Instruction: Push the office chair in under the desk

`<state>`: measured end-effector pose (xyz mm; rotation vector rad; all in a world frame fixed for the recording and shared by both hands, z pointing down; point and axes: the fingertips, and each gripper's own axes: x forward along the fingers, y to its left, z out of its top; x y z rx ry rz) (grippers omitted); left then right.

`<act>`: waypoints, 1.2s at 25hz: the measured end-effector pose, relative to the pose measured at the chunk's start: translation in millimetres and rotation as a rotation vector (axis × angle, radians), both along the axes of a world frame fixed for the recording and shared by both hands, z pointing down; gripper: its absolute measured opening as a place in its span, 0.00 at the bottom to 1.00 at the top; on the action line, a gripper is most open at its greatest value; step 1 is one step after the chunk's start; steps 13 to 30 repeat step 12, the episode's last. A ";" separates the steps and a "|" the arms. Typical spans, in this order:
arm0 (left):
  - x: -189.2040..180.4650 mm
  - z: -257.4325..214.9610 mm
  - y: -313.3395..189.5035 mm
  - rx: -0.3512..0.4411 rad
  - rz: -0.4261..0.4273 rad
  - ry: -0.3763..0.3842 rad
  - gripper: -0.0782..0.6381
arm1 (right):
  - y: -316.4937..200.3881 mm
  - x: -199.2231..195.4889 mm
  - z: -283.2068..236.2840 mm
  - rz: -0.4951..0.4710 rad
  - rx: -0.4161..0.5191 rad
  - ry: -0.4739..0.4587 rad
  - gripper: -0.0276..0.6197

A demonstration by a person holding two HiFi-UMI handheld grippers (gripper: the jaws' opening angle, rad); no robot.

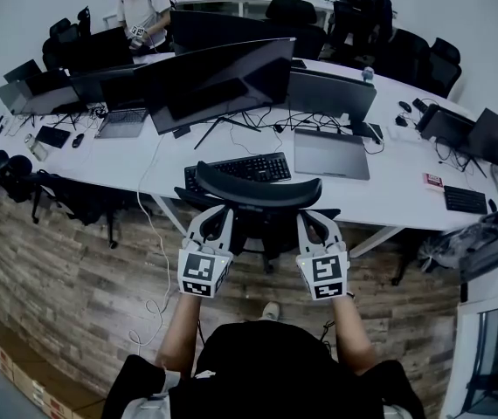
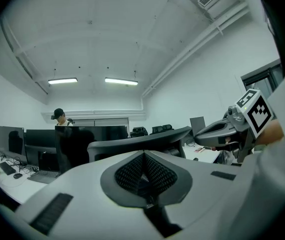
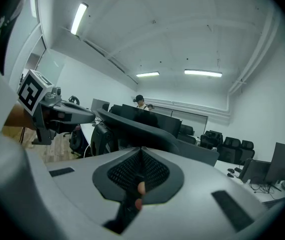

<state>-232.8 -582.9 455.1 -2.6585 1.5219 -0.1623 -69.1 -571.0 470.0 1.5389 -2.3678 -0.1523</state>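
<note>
— Black mesh chair (image 1: 266, 227). Where?
— Drawn up to the near edge of the white desk (image 1: 389, 186), facing it. Backrest and curved headrest (image 1: 258, 192) out on the wood-plank floor (image 1: 74, 269) side. Depth of the seat under the top: unclear from above.
— Grippers?
— Left gripper (image 1: 217, 218) and right gripper (image 1: 312, 223) side by side behind the backrest, tips just below the headrest, one toward each end of it. Touching or merely close: hard to tell.
— Jaws?
— Pressed together on both, holding nothing. Headrest straight ahead past each pair of tips, seen close up.
— Arms?
— Both bare forearms stretched forward from the bottom of the head view, about parallel.
— On the desk beyond the chair?
— Black keyboard (image 1: 240, 168) just past the headrest, grey laptop (image 1: 330, 154) with lid shut to its right, dark monitors (image 1: 223, 81) in a row behind.
— Anyone else?
— Person (image 1: 144, 11) in a cap, standing at the far desks.
</note>
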 end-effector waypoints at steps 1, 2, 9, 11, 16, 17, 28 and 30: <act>0.1 0.3 0.0 0.001 0.000 -0.006 0.13 | 0.0 -0.1 0.0 0.001 0.000 0.003 0.08; 0.1 0.4 0.0 0.002 0.000 -0.010 0.13 | 0.0 -0.2 -0.5 0.001 0.000 0.004 0.08; 1.0 5.6 -0.7 0.001 -0.002 -0.048 0.13 | 2.2 -5.1 1.5 -0.023 -0.007 0.014 0.08; 1.3 6.2 -0.9 0.005 -0.002 -0.062 0.13 | 2.6 -6.9 1.3 -0.028 -0.004 0.022 0.08; 1.4 6.3 -0.8 0.007 -0.002 -0.067 0.13 | 2.8 -7.8 1.2 -0.030 -0.002 0.026 0.08; 1.4 6.3 -0.8 0.007 -0.002 -0.067 0.13 | 2.8 -7.8 1.2 -0.030 -0.002 0.026 0.08; 1.4 6.3 -0.8 0.007 -0.002 -0.067 0.13 | 2.8 -7.8 1.2 -0.030 -0.002 0.026 0.08; 1.4 6.3 -0.8 0.007 -0.002 -0.067 0.13 | 2.8 -7.8 1.2 -0.030 -0.002 0.026 0.08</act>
